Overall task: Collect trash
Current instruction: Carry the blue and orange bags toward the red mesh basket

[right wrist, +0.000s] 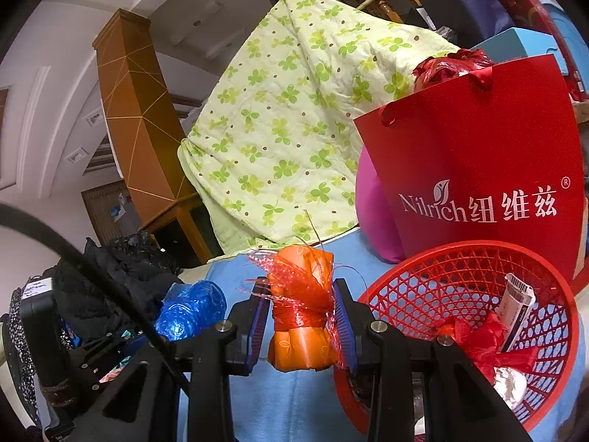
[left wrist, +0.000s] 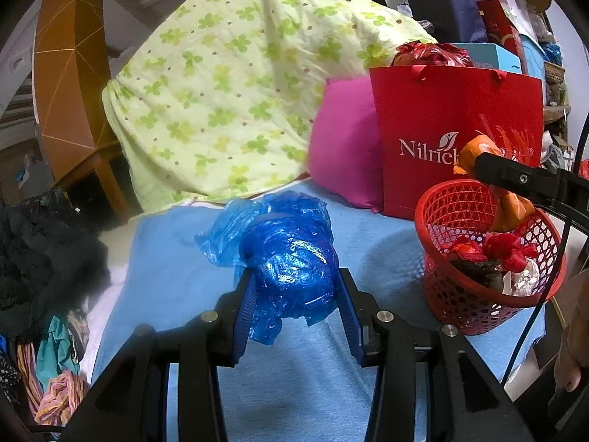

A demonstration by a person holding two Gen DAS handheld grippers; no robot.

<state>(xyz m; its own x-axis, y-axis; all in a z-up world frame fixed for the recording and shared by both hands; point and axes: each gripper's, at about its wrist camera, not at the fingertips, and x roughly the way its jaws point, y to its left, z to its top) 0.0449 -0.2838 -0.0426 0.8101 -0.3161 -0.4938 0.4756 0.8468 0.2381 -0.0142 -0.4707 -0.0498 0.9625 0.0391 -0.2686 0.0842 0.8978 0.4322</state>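
On the blue sheet [left wrist: 176, 258] of a cluttered bed, both grippers hold trash. The left gripper [left wrist: 296, 287] has its jaws closed on a crumpled blue bag [left wrist: 291, 254], pads pressing its sides, with loose plastic spilling beyond and below the fingers. The right gripper [right wrist: 302, 316] has its jaws closed on an orange wrapper [right wrist: 300, 305] bound with red netting [right wrist: 294, 287].

From the left wrist, the right gripper's finger comes in from the right edge, holding the orange wrapper [left wrist: 511, 206] above the red basket [left wrist: 460, 294]; the wrapper's lower end hangs inside the rim. This view looks into the basket: red scraps [left wrist: 504, 250], something dark and a bit of crumpled foil [left wrist: 522, 280] lie in it. A person's hand [left wrist: 574, 342] shows at the right edge.

From the right wrist, the basket [right wrist: 423, 276] sits just right of the fingers, and a white tube [right wrist: 515, 305] with a barcode leans against its wall, unseen from the other side. The blue bag [right wrist: 191, 313] shows to the left, in the left gripper.

Both views show the red "Nilrich" bag [left wrist: 452, 110] standing behind the basket, a pink cushion [left wrist: 342, 147] beside it, and a green clover quilt [left wrist: 228, 84] piled behind. Dark clothes [left wrist: 40, 258] lie on the left.
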